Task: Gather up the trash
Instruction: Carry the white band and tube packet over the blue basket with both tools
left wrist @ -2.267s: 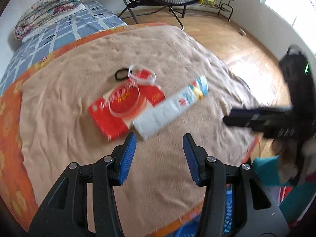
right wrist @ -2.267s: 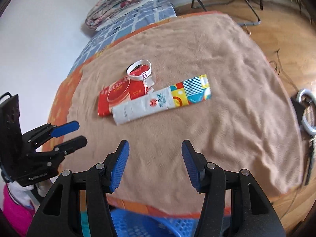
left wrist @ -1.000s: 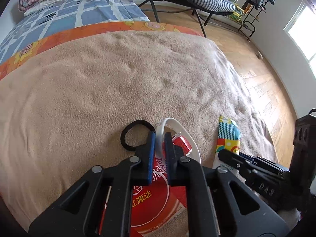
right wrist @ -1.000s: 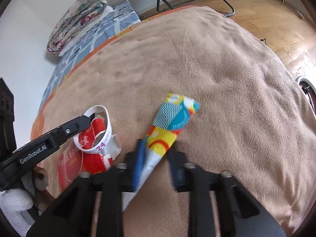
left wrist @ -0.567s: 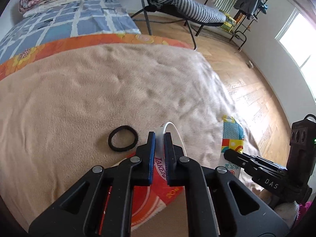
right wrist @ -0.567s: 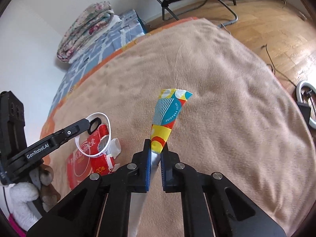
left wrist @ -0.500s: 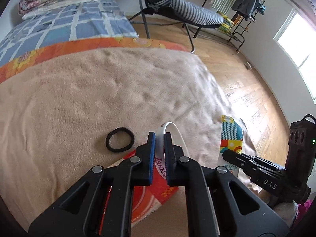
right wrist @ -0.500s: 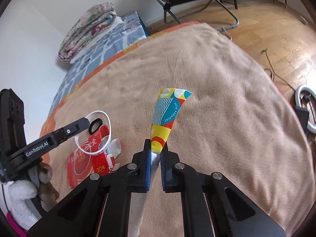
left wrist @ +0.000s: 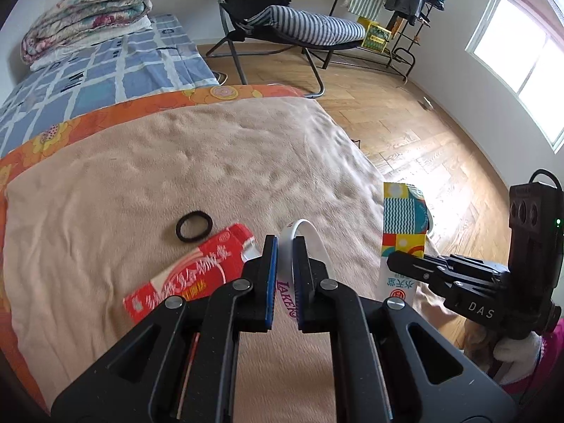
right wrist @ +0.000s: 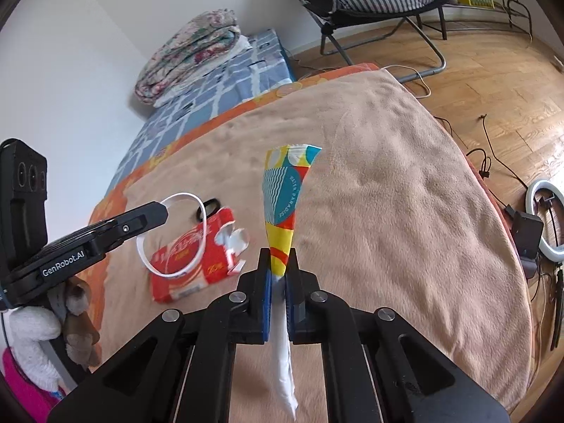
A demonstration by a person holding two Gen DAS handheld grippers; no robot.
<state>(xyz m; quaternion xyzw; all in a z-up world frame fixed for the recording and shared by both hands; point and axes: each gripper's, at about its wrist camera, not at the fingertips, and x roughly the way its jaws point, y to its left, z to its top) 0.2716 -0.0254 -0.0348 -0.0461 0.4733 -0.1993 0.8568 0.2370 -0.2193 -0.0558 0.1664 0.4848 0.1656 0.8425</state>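
Now my left gripper (left wrist: 285, 246) pinches the white plastic ring (left wrist: 310, 236), my right gripper (right wrist: 278, 275) the long colourful wrapper (right wrist: 285, 190); red packet (left wrist: 190, 278) lies left of both on the blanket's (left wrist: 141, 176) near edge

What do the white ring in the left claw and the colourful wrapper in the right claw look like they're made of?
White ring: probably soft silicone or rubber, matte; a thin band with printed purple lettering that keeps its loop while pinched. Colourful wrapper: likely thin printed plastic film, slightly glossy; it creases at the claw, and its white lower end hangs limp.
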